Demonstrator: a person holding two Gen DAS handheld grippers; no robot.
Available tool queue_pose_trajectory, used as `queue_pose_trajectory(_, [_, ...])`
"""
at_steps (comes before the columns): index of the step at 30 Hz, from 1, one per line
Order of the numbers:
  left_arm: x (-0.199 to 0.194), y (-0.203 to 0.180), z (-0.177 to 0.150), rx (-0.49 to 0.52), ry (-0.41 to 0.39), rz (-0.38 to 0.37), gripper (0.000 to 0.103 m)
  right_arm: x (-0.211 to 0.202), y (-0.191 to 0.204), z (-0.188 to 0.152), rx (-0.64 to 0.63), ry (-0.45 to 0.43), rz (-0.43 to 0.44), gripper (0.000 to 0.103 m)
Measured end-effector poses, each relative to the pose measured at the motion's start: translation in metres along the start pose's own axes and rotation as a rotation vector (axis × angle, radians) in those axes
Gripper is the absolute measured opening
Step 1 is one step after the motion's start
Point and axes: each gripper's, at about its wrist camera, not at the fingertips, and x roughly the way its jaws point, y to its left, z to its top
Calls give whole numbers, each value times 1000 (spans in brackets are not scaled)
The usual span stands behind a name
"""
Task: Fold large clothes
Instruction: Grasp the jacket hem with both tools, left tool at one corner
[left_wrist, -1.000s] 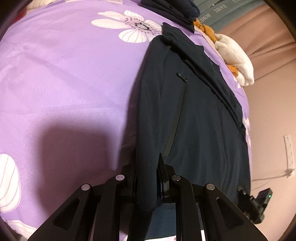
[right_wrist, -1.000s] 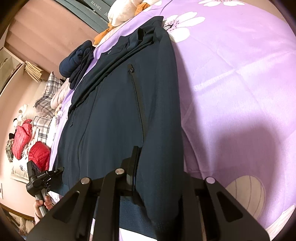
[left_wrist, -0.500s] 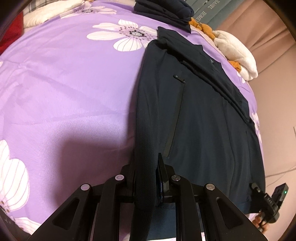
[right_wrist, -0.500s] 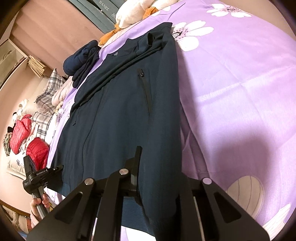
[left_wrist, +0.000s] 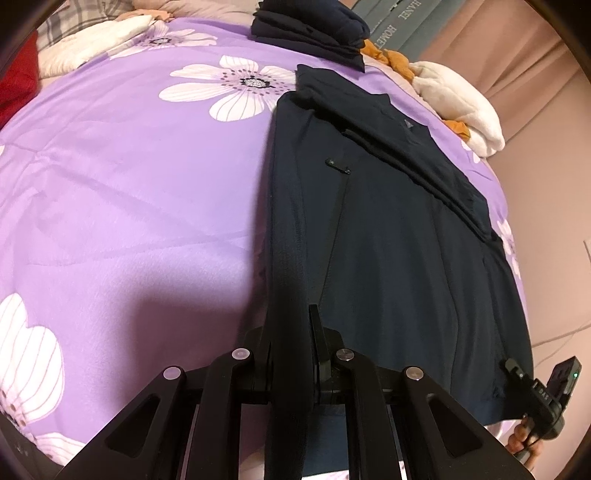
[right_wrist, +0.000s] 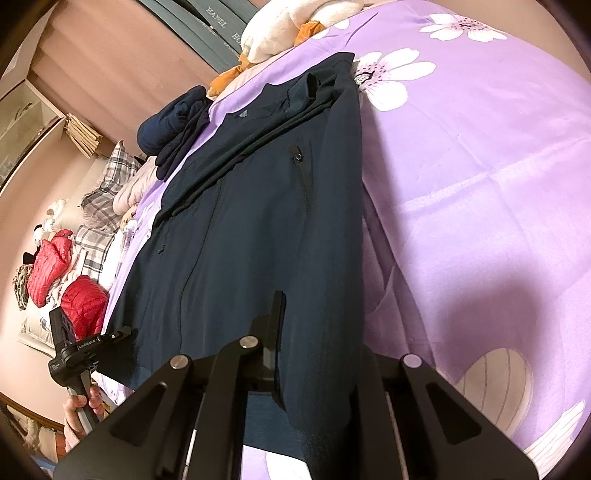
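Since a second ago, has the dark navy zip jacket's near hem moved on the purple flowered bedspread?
Yes. The dark navy zip jacket, its near hem in both shut jaws, has lifted slightly; its far collar stays beside the same white flower on the purple flowered bedspread.

Purple flowered bed (left_wrist: 122, 206) carries a navy jacket (left_wrist: 399, 236) and folded dark clothes (left_wrist: 314, 26).

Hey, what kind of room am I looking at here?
Most likely a bedroom in a home. A purple quilted bedspread with white flowers covers a bed, a dark navy zip jacket lies spread on it, and plaid pillows and red puffer jackets are piled along one side.
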Motion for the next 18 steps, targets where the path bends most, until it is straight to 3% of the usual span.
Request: queue_pose_trajectory(18, [-14, -9, -2, 44, -36, -53, 10, -5, 7, 6, -14, -25, 56, 9])
